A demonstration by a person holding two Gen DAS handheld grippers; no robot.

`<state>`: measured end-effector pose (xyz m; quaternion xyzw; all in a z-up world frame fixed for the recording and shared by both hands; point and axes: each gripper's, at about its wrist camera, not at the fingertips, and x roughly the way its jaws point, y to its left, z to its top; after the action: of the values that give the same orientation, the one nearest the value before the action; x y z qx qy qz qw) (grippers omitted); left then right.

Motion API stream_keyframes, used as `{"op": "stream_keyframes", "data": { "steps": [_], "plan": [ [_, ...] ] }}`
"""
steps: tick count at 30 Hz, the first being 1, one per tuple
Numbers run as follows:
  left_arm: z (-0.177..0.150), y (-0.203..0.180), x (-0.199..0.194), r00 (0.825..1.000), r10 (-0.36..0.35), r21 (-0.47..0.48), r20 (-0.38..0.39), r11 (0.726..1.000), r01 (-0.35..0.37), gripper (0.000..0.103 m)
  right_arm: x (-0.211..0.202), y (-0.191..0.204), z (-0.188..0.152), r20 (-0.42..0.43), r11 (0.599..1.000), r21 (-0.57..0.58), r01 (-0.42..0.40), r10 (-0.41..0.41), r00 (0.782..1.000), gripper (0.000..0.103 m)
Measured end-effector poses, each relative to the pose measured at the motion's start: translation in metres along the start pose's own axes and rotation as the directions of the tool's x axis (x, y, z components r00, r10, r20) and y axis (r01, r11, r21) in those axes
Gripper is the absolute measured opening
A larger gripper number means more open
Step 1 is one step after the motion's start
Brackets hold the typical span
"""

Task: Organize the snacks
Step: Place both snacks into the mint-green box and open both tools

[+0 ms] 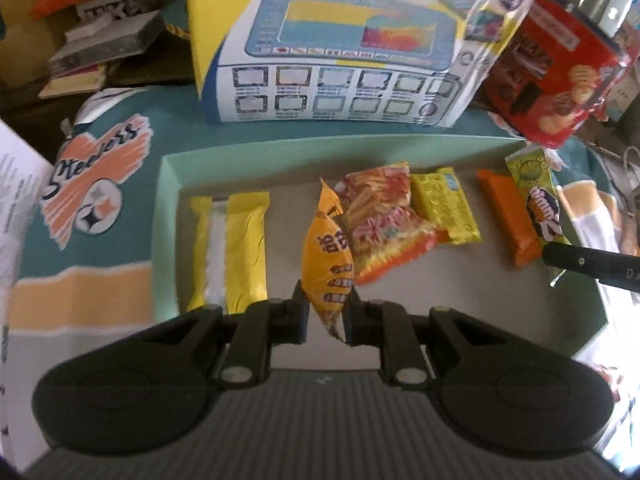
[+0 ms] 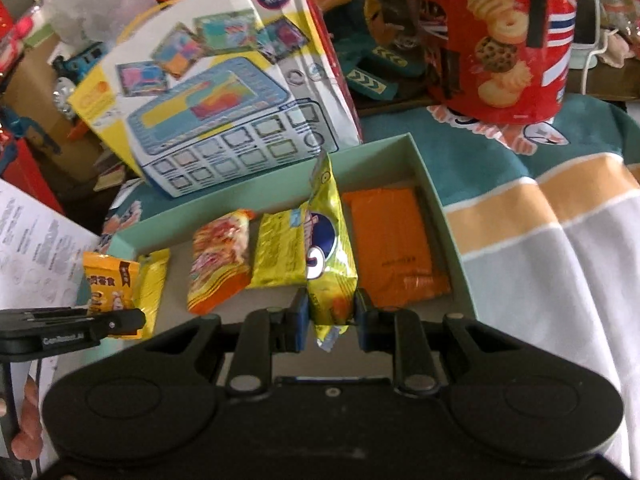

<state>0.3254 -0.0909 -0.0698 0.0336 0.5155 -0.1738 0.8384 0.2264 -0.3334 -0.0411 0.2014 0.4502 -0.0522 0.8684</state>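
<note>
Left claw (image 1: 326, 312) clamped on orange-yellow snack packet (image 1: 328, 264); right claw (image 2: 331, 316) clamped on green-yellow snack packet (image 2: 330, 248). Both over pale green tray (image 1: 168, 208), other snacks inside.

A teal, orange and white printed cloth (image 1: 88, 184) covers the table. Along its far edge stand a toy box (image 1: 340, 52) and a red biscuit tin (image 2: 508, 40), with cluttered cardboard boxes (image 2: 36, 92) beyond.

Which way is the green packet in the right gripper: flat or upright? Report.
Upright. The green packet stands on end, pinched near its bottom by the right gripper above the tray.
</note>
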Motion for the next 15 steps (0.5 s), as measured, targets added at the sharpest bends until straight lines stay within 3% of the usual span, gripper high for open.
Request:
{"op": "stream_keyframes", "data": {
  "steps": [5, 7, 8, 9, 10, 11, 12, 14, 15],
  "plan": [
    [0.015, 0.003, 0.026, 1.000, -0.004, -0.004, -0.016, 1.000, 0.004, 0.016, 0.028, -0.005, 0.016, -0.018, 1.000, 0.006, 0.002, -0.002, 1.000, 0.023],
    [0.018, 0.004, 0.032, 1.000, 0.008, -0.009, -0.017, 1.000, -0.008, 0.021, 0.035, -0.004, 0.020, -0.023, 1.000, -0.002, -0.003, 0.003, 1.000, 0.024],
    [0.019, 0.004, 0.034, 1.000, 0.023, -0.013, -0.013, 1.000, -0.024, 0.034, 0.036, -0.003, 0.020, -0.020, 1.000, -0.010, -0.005, 0.005, 1.000, 0.027],
    [0.020, 0.004, 0.034, 0.999, 0.039, -0.017, -0.009, 0.999, -0.039, 0.061, 0.036, -0.001, 0.021, -0.011, 1.000, -0.018, 0.000, -0.001, 1.000, 0.033],
    [0.020, 0.004, 0.033, 0.999, 0.053, -0.021, -0.002, 0.998, -0.053, 0.073, 0.035, 0.000, 0.021, -0.003, 1.000, -0.024, 0.002, -0.002, 1.000, 0.036],
    [0.019, 0.003, 0.031, 0.998, 0.068, -0.021, 0.012, 0.997, -0.068, 0.087, 0.033, 0.002, 0.021, 0.002, 1.000, -0.027, -0.004, 0.004, 1.000, 0.046],
    [0.018, 0.002, 0.028, 0.997, 0.080, -0.018, 0.025, 0.997, -0.079, 0.092, 0.030, 0.003, 0.021, 0.006, 1.000, -0.027, -0.012, 0.013, 1.000, 0.063],
    [0.016, 0.001, 0.021, 0.996, 0.088, -0.014, 0.029, 0.996, -0.087, 0.095, 0.021, 0.005, 0.019, 0.032, 0.999, -0.030, -0.012, 0.012, 0.999, 0.078],
    [0.014, 0.000, 0.017, 0.996, 0.087, -0.016, 0.028, 0.996, -0.087, 0.097, 0.016, 0.006, 0.017, 0.048, 0.999, -0.040, -0.009, 0.011, 0.999, 0.078]
  ]
}}
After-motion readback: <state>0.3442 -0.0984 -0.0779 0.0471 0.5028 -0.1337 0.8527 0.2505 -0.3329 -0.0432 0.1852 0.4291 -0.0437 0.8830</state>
